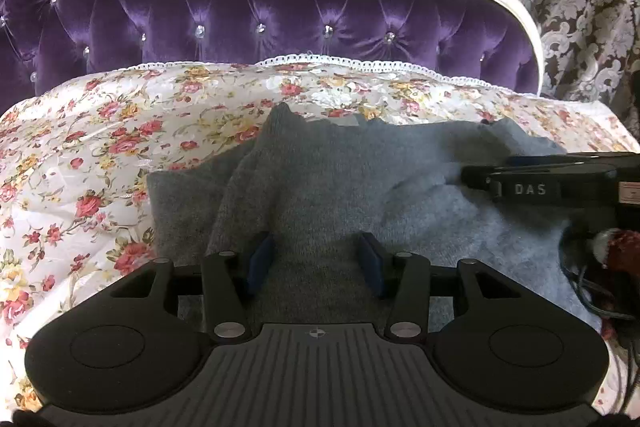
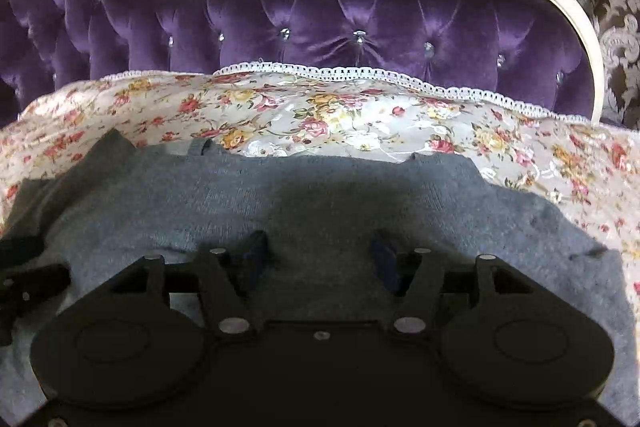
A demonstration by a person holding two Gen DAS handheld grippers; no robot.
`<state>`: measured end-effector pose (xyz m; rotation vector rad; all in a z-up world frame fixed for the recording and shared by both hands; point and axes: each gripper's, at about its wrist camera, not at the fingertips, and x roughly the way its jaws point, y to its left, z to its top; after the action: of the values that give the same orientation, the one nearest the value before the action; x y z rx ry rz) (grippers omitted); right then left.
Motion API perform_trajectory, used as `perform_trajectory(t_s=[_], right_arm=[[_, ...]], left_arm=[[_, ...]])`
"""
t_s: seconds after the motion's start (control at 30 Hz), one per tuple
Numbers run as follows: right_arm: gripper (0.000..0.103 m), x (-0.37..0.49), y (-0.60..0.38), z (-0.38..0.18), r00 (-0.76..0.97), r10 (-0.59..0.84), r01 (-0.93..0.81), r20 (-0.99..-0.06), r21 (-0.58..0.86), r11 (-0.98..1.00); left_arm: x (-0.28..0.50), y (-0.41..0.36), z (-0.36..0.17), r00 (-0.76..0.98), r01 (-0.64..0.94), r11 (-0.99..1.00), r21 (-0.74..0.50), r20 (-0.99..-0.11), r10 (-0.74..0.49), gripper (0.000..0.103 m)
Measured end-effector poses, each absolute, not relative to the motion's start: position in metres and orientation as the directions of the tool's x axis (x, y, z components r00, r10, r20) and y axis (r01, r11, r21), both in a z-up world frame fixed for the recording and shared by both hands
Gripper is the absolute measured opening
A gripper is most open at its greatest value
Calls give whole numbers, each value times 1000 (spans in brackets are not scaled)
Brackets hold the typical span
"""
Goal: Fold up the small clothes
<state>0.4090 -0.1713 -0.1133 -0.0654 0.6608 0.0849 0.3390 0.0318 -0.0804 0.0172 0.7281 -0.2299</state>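
2 spread grippers — left gripper (image 1: 316,259), right gripper (image 2: 320,259) — over grey sweater (image 1: 340,179), floral bedspread (image 1: 100,147) around.

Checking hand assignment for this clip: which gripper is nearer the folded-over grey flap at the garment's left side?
Left. The left gripper sits open right over the flap of the grey garment. The right gripper, also open, sits over the garment's middle, with the flap far to its left.

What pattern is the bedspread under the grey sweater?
Floral: red, pink and yellow roses on white bedspread; clearest in right wrist view.
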Motion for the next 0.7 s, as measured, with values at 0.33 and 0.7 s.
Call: perform_trajectory(t_s=[0.33,0.7], right_arm=[[78,345,-172,-92,830,70,-174,-554,-137,975],[95,266,-217,-104,785,82,-182,-613,-102,978]], left_arm=[[342,31,-80,711,219,974,-53,-675,-197,46],[344,29,-80,703,221,975,-34,-687,-183,47]])
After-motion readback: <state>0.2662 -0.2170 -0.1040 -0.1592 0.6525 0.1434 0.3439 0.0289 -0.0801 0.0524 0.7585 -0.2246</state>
